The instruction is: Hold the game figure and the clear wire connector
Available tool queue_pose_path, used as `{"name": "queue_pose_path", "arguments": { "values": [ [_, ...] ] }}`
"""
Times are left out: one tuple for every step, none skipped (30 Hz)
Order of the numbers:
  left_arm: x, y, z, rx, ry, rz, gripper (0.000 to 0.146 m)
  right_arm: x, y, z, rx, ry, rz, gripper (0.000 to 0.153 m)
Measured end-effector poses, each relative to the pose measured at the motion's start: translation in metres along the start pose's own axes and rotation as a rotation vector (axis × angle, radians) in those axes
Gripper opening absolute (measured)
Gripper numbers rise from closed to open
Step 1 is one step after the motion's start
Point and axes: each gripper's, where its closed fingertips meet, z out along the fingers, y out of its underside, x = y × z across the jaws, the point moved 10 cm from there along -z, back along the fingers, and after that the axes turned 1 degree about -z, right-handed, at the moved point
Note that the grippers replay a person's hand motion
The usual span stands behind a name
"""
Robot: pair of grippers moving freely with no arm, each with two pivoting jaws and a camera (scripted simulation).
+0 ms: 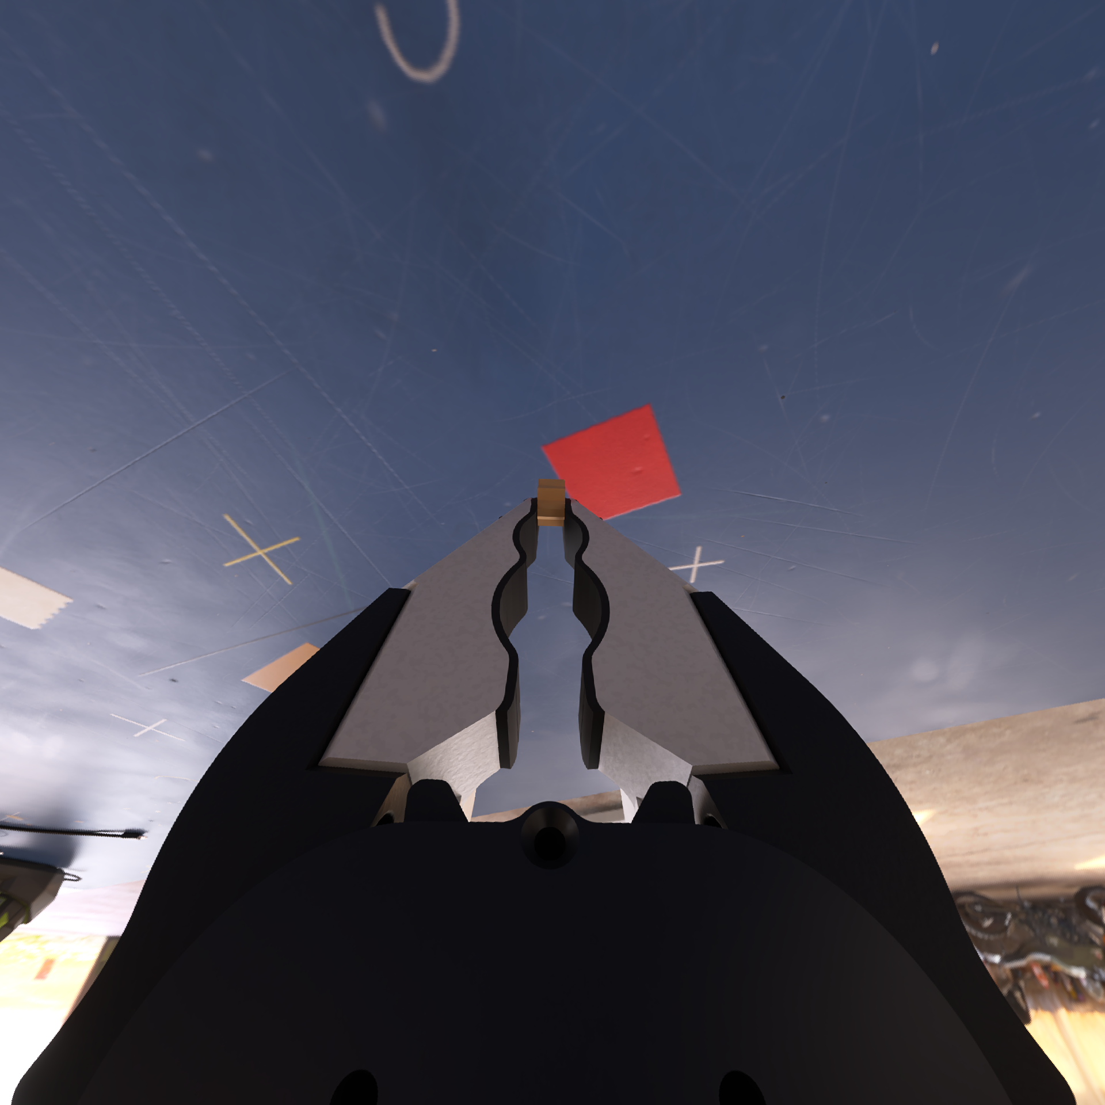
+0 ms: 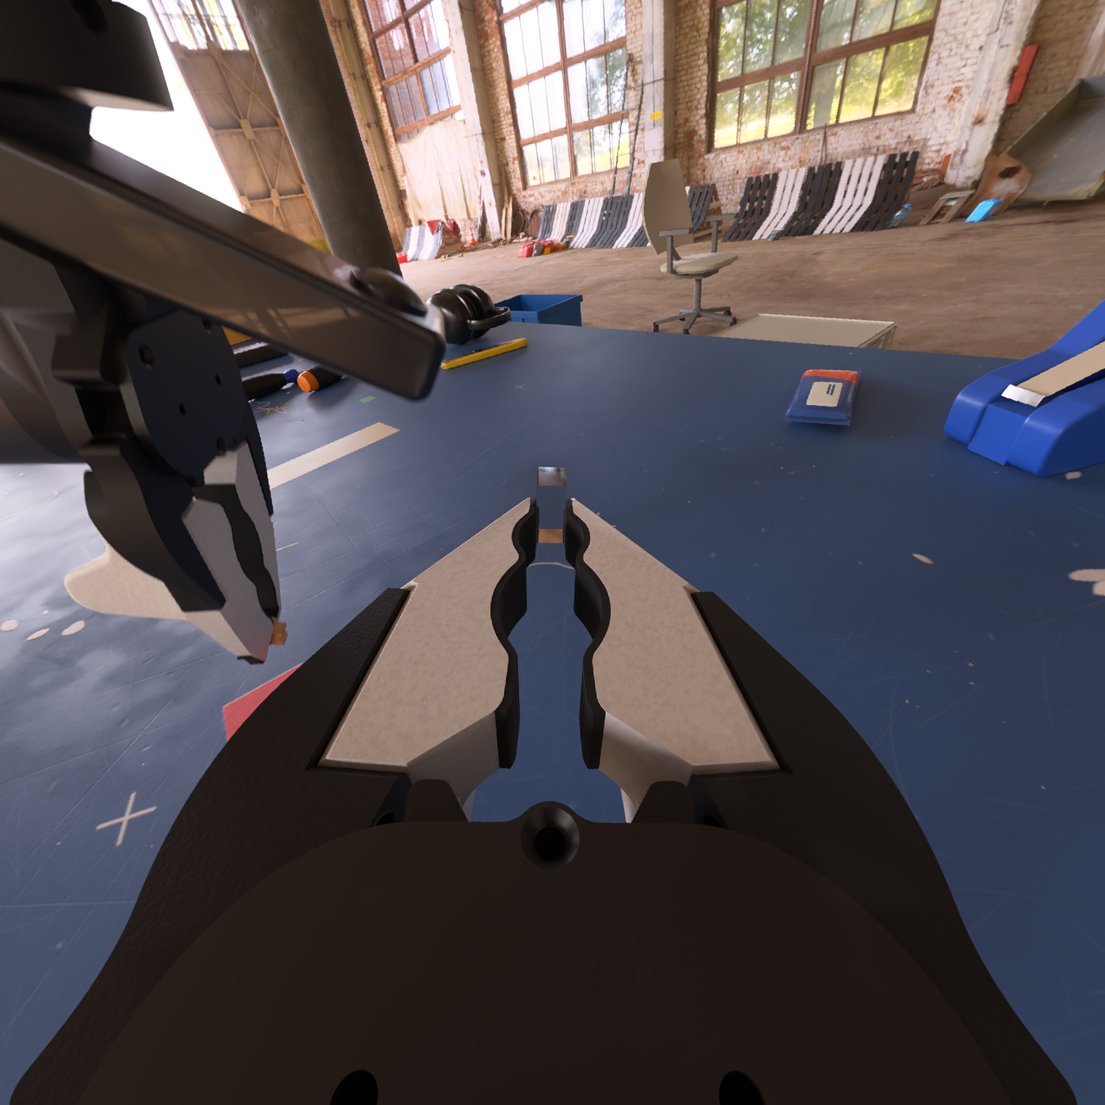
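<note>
In the left wrist view my left gripper (image 1: 551, 515) is shut on a small tan game figure (image 1: 551, 501), which sticks out a little past the fingertips, above the blue table. In the right wrist view my right gripper (image 2: 551, 515) is shut on the clear wire connector (image 2: 551, 502), a small see-through block held upright between the tips, above the table. The left gripper also shows at the left of the right wrist view (image 2: 266, 640), pointing down, with the tan figure (image 2: 278, 632) at its tips.
A red square patch (image 1: 613, 460) lies on the blue table (image 2: 747, 598) under the left gripper. A blue packet (image 2: 824, 396), a blue holder (image 2: 1028, 406), a yellow tool (image 2: 483, 353), black headphones (image 2: 466, 311) and an orange-capped tool (image 2: 299, 380) lie farther back.
</note>
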Motion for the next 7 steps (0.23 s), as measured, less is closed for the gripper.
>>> {"name": "queue_pose_path", "arguments": {
  "values": [
    [0.002, -0.001, 0.003, -0.014, -0.003, 0.013, 0.007, 0.000, 0.000, 0.000, 0.000, 0.000, 0.002, 0.008],
    [0.005, -0.002, -0.001, 0.012, -0.003, 0.021, 0.007, 0.000, 0.000, 0.000, 0.001, -0.001, 0.004, 0.008],
    [0.007, -0.001, -0.007, 0.043, 0.001, 0.026, 0.007, 0.001, 0.000, 0.000, 0.000, -0.002, 0.006, 0.008],
    [0.008, -0.001, -0.014, 0.068, -0.010, 0.030, 0.007, 0.001, 0.000, 0.000, -0.002, -0.003, 0.009, 0.008],
    [0.009, -0.001, -0.019, 0.087, -0.019, 0.033, 0.007, 0.001, 0.000, 0.000, -0.003, -0.004, 0.010, 0.008],
    [0.009, -0.001, -0.023, 0.101, -0.014, 0.038, 0.007, 0.001, 0.000, 0.000, -0.002, -0.005, 0.011, 0.008],
    [0.009, 0.000, -0.025, 0.118, 0.000, 0.044, 0.007, 0.001, 0.000, 0.000, 0.000, -0.006, 0.011, 0.008]
  ]
}}
